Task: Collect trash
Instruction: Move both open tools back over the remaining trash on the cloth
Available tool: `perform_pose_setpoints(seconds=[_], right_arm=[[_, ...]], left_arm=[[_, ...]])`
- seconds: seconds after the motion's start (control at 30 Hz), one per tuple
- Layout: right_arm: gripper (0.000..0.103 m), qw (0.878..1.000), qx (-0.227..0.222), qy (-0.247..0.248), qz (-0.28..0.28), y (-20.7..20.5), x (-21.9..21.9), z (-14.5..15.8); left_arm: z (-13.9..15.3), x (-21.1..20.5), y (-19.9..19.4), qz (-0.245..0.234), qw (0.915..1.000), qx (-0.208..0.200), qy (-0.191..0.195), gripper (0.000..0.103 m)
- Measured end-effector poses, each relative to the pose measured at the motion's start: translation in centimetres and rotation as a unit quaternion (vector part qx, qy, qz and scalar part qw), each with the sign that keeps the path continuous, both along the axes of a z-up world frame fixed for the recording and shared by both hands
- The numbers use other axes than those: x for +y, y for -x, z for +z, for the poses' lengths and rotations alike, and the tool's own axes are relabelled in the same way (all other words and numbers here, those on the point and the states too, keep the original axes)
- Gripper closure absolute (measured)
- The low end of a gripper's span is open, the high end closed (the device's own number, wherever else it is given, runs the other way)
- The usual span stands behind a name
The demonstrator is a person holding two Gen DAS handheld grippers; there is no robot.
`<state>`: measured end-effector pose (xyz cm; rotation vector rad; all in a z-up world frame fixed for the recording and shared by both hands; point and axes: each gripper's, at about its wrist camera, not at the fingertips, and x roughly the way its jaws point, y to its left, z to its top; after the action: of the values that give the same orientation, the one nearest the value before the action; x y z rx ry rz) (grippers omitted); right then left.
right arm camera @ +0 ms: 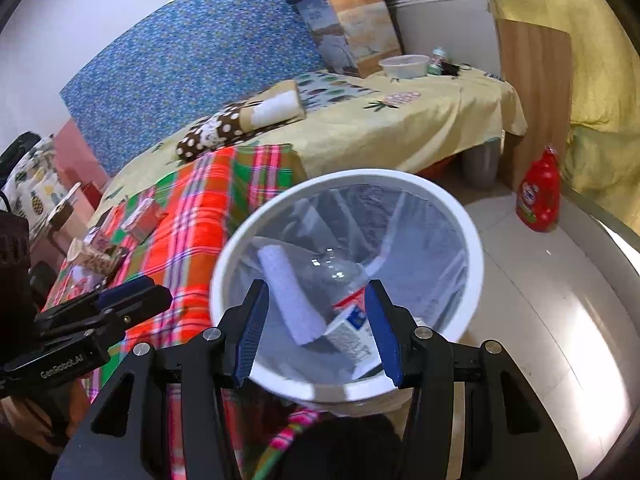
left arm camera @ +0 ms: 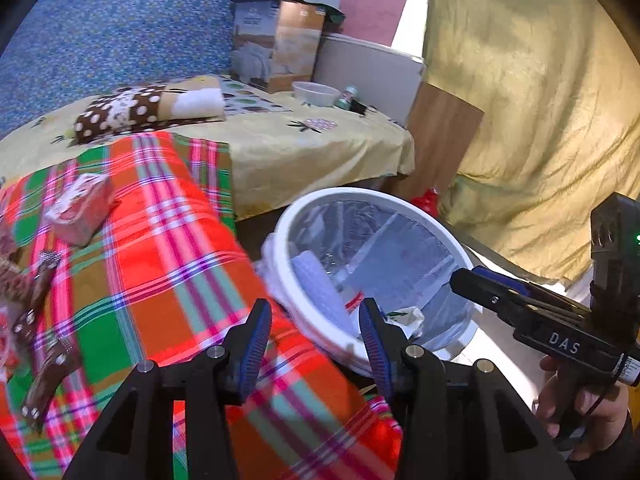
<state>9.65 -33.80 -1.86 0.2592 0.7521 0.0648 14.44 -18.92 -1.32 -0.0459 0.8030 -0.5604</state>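
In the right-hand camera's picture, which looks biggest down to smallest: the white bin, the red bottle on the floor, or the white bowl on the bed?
1. white bin, though it is nearest the camera
2. red bottle
3. white bowl, farthest away, so true size is unsure

1. We see both views evenly and brightly lit, colours saturated.
2. Glare: a white sheen on the floor tiles (right arm camera: 572,320) and small highlights on the bin liner (right arm camera: 332,264).
3. Fisheye bending curves straight edges; dark vignette fills every corner.
4. Motion blur softens the bin rim (left arm camera: 320,344) and the plaid blanket (left arm camera: 168,248).
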Motion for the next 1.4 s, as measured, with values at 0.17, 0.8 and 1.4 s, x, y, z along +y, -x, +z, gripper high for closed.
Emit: perform_pose_setpoints(seconds=[0.17, 0.8, 1.4], right_arm=[[0.051, 1.000, -0.006, 0.000, 0.030, 0.2, 2.2, 0.3], [0.051, 0.991, -0.019, -0.001, 0.130, 0.2, 9.3, 1.1], [0.051, 0.983, -0.006, 0.004, 0.182, -0.8, 13.7, 0.7]], left_arm=[[0.6, 2.5, 1.2, 0.025, 0.9996, -0.012, 0.002, 0.058], [0.6, 12.5, 4.4, 0.121, 0.9923, -0.028, -0.007, 0.058], [-0.6, 20.8, 3.5, 0.214, 0.9767, -0.017, -0.009, 0.058]])
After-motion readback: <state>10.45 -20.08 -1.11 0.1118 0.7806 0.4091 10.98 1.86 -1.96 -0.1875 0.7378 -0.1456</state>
